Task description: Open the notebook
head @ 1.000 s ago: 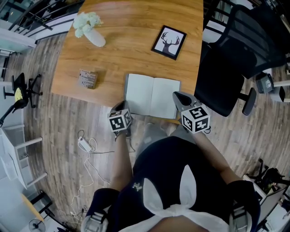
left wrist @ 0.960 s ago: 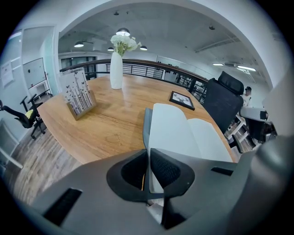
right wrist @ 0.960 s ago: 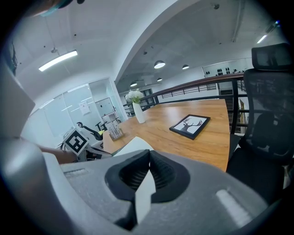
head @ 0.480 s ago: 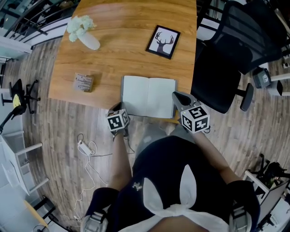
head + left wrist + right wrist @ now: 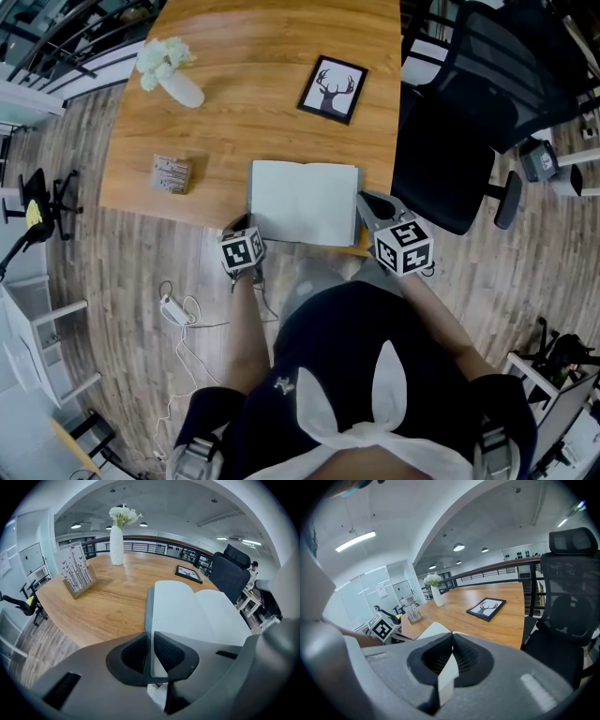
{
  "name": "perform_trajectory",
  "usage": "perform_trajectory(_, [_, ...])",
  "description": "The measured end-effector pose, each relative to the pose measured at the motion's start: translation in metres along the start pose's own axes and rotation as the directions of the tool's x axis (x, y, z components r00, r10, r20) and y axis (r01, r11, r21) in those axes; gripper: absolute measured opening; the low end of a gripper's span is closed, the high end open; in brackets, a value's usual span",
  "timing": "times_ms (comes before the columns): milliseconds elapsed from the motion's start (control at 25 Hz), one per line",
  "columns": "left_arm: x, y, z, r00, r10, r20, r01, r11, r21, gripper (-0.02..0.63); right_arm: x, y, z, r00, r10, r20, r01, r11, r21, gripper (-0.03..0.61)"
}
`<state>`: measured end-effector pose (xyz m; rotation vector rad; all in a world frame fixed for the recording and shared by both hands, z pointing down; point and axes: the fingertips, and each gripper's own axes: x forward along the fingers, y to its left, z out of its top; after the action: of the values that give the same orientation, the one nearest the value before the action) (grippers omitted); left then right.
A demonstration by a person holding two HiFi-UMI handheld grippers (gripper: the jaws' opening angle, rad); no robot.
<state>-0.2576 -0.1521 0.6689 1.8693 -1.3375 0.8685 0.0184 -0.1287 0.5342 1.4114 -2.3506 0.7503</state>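
A notebook (image 5: pixel 302 202) lies open on the wooden table (image 5: pixel 262 122), at its near edge, with pale blank pages up. My left gripper (image 5: pixel 246 225) is at the notebook's near left corner. In the left gripper view the left gripper (image 5: pixel 151 637) is shut on the thin grey cover edge of the notebook (image 5: pixel 187 616). My right gripper (image 5: pixel 366 201) is at the notebook's right edge. In the right gripper view the right gripper (image 5: pixel 451 639) is shut on a white wedge of the notebook's pages (image 5: pixel 448 679).
On the table stand a white vase of flowers (image 5: pixel 178 80), a framed deer picture (image 5: pixel 331 89) and a small card stand (image 5: pixel 171 173). A black office chair (image 5: pixel 469 122) is close on the right. A cable and adapter (image 5: pixel 176 302) lie on the floor.
The head view has drifted, so the table sits a little further left and up. Both grippers stay at the notebook's near corners with their holds unchanged.
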Motion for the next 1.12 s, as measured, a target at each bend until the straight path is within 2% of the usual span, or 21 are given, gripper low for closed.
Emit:
perform_trajectory(120, [-0.001,0.002,-0.001,1.0,0.009,0.014,-0.009,1.0,0.03,0.054,-0.001,0.001,0.0,1.0,0.005,0.0,-0.005,1.0,0.0,-0.002])
perform_trajectory(280, [-0.002,0.007,-0.001,0.997,0.069,0.02,-0.07,0.991,0.11,0.067,-0.002,0.005,0.0,1.0,0.022,-0.006,-0.022,1.0,-0.006,-0.002])
perform_trajectory(320, [-0.003,0.008,0.0,0.997,0.074,0.022,-0.076,0.991,0.108,0.07,-0.002,0.006,0.0,1.0,0.027,-0.007,-0.027,1.0,-0.009,-0.002])
perform_trajectory(400, [-0.006,0.007,0.004,0.998,0.059,0.038,-0.062,0.995,0.083,0.142,-0.002,0.008,0.0,0.999,0.038,-0.011,-0.038,0.999,-0.013,-0.002])
perform_trajectory(440, [-0.008,0.005,0.007,0.997,0.051,0.05,-0.054,0.996,0.07,0.155,-0.002,0.009,0.0,0.999,0.044,-0.012,-0.044,0.999,-0.015,-0.002])
perform_trajectory(720, [-0.036,-0.018,0.042,0.986,0.024,0.166,-0.032,0.998,0.046,0.156,-0.001,0.017,0.003,0.996,0.091,-0.021,-0.092,0.995,-0.036,-0.002])
perform_trajectory(1120, [-0.092,-0.055,0.083,0.945,-0.009,0.327,-0.01,0.998,0.056,0.156,0.001,0.031,0.016,0.987,0.164,-0.005,-0.163,0.984,-0.078,-0.002])
